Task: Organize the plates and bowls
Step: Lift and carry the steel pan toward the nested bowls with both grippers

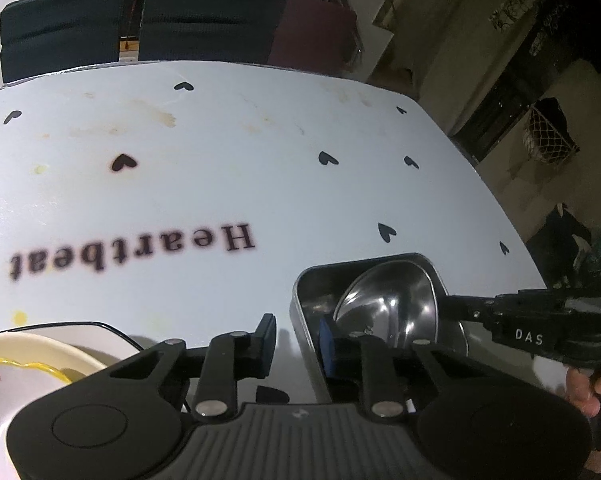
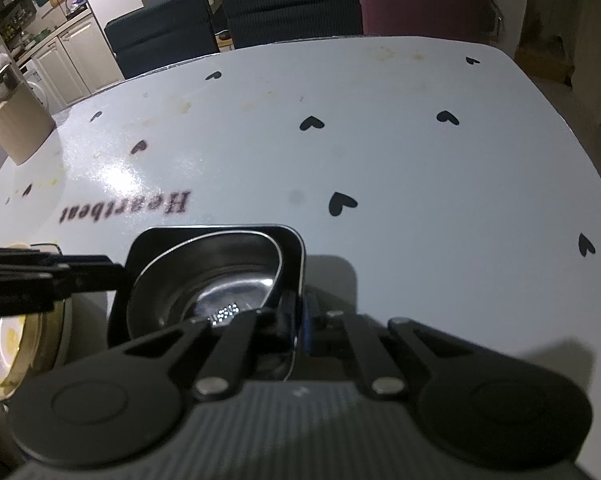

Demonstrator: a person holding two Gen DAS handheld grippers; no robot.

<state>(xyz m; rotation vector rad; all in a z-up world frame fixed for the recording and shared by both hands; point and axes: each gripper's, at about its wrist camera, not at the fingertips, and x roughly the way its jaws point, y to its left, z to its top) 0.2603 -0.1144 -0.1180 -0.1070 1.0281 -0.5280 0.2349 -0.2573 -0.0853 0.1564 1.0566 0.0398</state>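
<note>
1. A white glossy bench (image 1: 220, 184) printed with small black hearts and the word "Heartbeat" is seen from both wrist views.
2. A square stainless-steel tray with rounded corners (image 2: 288, 248) is seen near the front edge of the bench, and a round stainless-steel bowl (image 2: 216, 280) is seen tilted inside it.
3. The right tongs (image 2: 296, 320) are closed on the near right wall of the steel tray; one finger is placed inside the wall and the other, with a blue pad, outside it.
4. In the left wrist view the right tongs (image 1: 456, 308) are shown reaching in from the right to the tray's far side, and part of a hand (image 1: 584, 388) is seen behind them.
5. The left tongs (image 1: 296, 344) are held at the near left corner of the tray (image 1: 300, 312). The blue-padded finger is set inside the tray beside the bowl (image 1: 392, 304), and the other finger is outside on the bench. A gap is seen between the pads and the tray wall, so no grip is shown.
6. A stack of pale dishes (image 1: 40, 356) is seen at the left: a cream plate with a dark rim and a white dish with a wavy yellow edge.
7. Dark blue chairs (image 2: 160, 36) and a maroon chair (image 2: 420, 0) are stood behind the bench, and a tan box (image 2: 16, 128) rests at its far left.
</note>
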